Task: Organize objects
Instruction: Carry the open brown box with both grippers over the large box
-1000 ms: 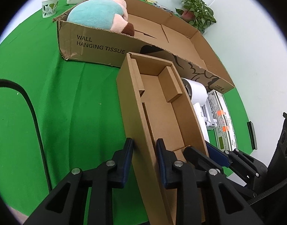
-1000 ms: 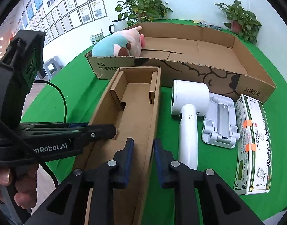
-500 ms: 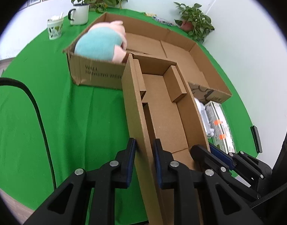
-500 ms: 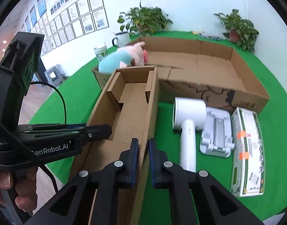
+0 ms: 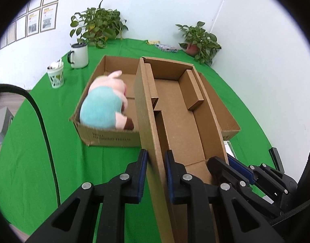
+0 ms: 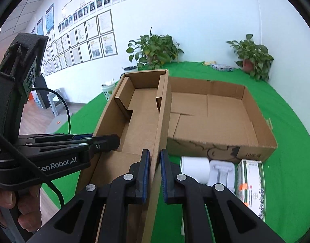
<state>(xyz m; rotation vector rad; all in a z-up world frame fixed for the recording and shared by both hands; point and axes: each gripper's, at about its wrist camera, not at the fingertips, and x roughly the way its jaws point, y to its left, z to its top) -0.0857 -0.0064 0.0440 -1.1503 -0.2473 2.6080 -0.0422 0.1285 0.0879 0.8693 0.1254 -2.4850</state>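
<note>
Both tools grasp the narrow carton (image 5: 181,121): left tool (image 5: 155,162) clamps its left wall, right tool (image 6: 154,162) its right wall. Long axis points 12 o'clock, over the large box (image 6: 225,109).

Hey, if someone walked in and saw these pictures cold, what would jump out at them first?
Probably the long narrow brown cardboard tray, tilted up in mid-frame, with the left hand-held gripper clamped on one side wall and the right hand-held gripper on the other. Next, the pink and teal plush pig in the left end of the big shallow cardboard box behind it, all on a bright green tablecloth.
</note>
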